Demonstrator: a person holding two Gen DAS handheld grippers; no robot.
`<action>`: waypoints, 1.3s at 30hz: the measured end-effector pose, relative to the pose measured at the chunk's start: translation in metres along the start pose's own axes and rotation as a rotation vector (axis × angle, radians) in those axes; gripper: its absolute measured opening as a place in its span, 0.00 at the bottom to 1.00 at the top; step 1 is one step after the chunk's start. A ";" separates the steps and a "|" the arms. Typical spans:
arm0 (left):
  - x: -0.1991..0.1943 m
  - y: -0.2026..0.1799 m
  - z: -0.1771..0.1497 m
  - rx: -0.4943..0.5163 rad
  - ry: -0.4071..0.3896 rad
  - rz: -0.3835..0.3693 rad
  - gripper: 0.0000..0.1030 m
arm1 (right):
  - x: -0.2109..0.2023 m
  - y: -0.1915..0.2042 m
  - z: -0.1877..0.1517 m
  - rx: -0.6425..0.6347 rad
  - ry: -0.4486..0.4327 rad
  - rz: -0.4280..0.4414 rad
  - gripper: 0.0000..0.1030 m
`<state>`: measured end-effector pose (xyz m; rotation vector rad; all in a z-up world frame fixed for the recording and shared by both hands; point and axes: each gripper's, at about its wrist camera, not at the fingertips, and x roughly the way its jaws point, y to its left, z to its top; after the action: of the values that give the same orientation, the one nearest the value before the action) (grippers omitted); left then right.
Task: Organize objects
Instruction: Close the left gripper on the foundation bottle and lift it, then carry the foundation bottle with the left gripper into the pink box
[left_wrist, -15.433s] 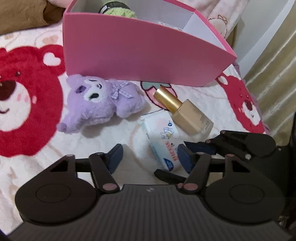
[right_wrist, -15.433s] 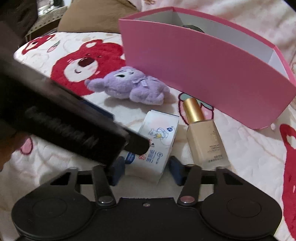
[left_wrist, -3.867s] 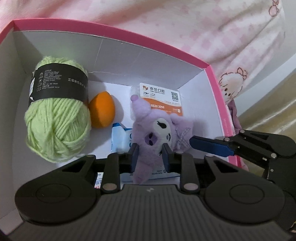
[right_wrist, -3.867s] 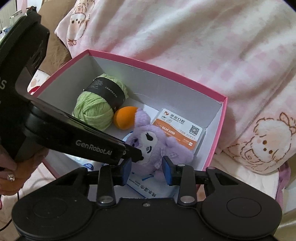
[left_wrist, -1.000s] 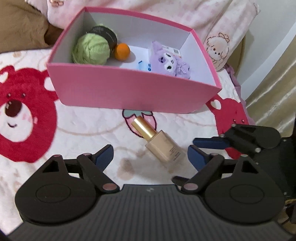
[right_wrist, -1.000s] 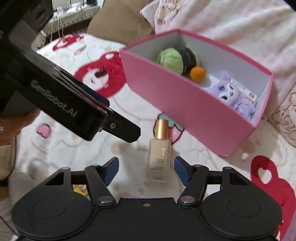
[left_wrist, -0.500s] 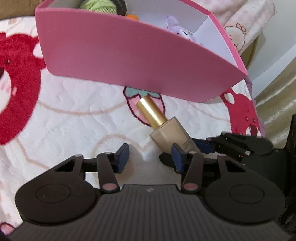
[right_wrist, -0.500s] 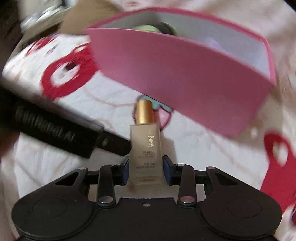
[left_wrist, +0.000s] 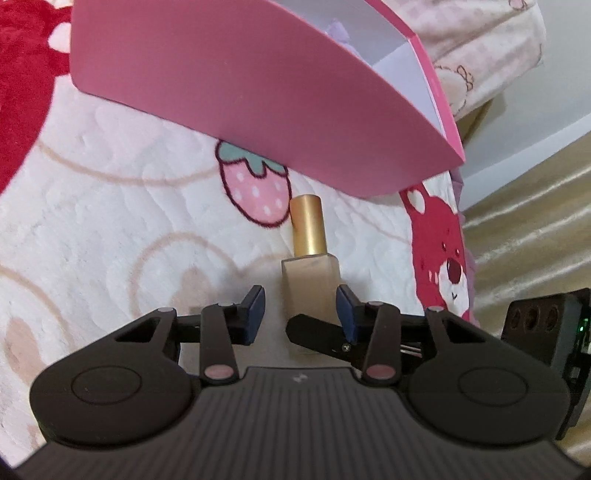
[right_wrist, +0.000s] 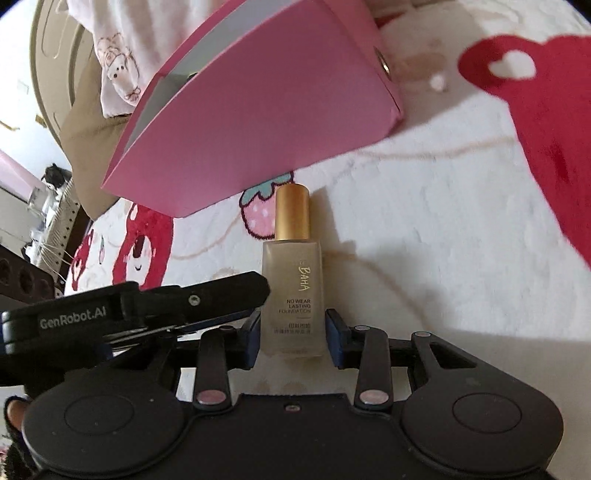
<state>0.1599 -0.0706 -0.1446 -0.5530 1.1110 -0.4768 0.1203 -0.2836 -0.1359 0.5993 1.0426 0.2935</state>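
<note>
The right tool (right_wrist: 291, 339) is clamped low on the bottle (right_wrist: 292, 291), just near of the box (right_wrist: 258, 107); the left tool (left_wrist: 301, 308) hangs apart beside it. Glass held that low could slip or tip.

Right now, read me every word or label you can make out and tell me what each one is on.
"BAHA": foundation bottle, vertical gold lettering; a letter before it may be cut off.
"NO WEAR LASTING FOUNDATION": same bottle, dark print.
Two lines of small Chinese print below that: too small to read.
"GenRobot.AI": side of the left tongs, seen from the right wrist camera.
Pink box: no text visible.
</note>
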 end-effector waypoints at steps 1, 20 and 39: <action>0.000 0.000 -0.001 0.002 0.001 -0.001 0.41 | 0.000 0.002 -0.001 -0.007 -0.002 -0.007 0.40; -0.017 -0.018 -0.016 0.117 0.015 0.068 0.37 | -0.009 0.062 -0.020 -0.258 0.007 -0.217 0.40; -0.130 -0.046 -0.003 0.203 0.002 0.065 0.37 | -0.065 0.153 -0.016 -0.327 0.048 -0.157 0.40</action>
<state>0.1051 -0.0270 -0.0253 -0.3384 1.0647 -0.5270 0.0826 -0.1873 -0.0046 0.2157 1.0537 0.3332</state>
